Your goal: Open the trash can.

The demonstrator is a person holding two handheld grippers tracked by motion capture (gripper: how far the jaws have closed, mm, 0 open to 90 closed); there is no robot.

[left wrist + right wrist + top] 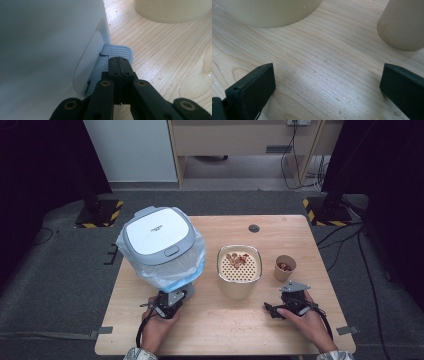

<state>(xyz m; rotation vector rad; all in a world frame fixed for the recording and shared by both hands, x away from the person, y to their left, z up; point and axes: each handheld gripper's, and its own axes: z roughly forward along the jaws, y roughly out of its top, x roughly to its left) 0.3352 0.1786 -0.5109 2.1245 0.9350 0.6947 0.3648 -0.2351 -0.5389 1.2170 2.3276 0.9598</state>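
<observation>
Nearest the high camera: the person's two forearms at the near table edge, a gripper in each hand.

Table (220, 330) — light wood, rectangular, bare at its near middle.

Pedal bin (159, 245) — white body, grey-rimmed lid down, clear plastic liner bunched out around the rim. Stands at the left of the table, largest item on it. Its ribbed grey foot pedal (117, 51) sticks out at the base on the person's side, low over the wood.

Cream container (239, 270) — perforated insert on top carrying a few reddish-brown scraps at the far side. Sits mid-table, between bin and cup, apart from both.

Paper cup (285, 268) — small, upright, reddish bits inside, just right of the cream container.

Left gripper (172, 301) — directly in front of the bin's base. In the left gripper view its jaws are pressed flat together, nothing between them; the closed tips lie over the near edge of the pedal, beside the bin's wall. Whether the tips actually bear on the pedal I cannot tell.

Right gripper (287, 305) — rests near the right front of the table, short of the cup. In the right gripper view its jaws stand wide apart, empty, bare wood between them; cream container ahead-left, cup ahead-right, both clear of the jaws.
</observation>
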